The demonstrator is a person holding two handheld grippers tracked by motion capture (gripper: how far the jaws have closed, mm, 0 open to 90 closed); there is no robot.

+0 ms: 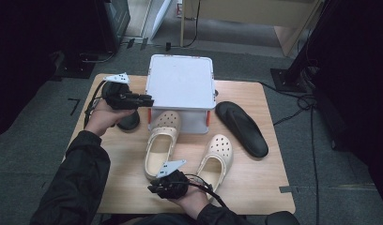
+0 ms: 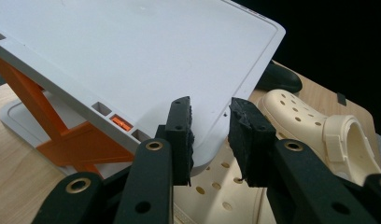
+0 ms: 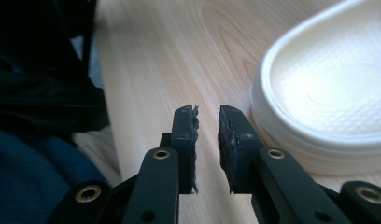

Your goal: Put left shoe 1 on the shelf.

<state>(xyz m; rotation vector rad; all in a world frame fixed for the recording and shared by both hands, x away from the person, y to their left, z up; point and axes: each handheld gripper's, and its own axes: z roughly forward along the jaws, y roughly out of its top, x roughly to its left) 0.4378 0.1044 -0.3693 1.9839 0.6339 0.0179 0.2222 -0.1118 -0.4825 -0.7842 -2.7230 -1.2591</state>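
Desk (image 1: 255, 187) is taking up the centre of the high view. White box (image 1: 180, 86) with orange latches is sitting at upper centre. Black sandal (image 1: 241, 127) is lying right of centre. Two cream clogs are lying at lower centre: left clog (image 1: 161, 143) with its toe touching the box, right clog (image 1: 218, 154) beside it. Left hand-held gripper (image 1: 149, 101), at centre left, is pointing at the box's lid corner, its jaws narrow with nothing between them. Right hand-held gripper (image 1: 154, 189), at bottom centre, is hovering just beside the left clog's heel, jaws narrow, gripping nothing.
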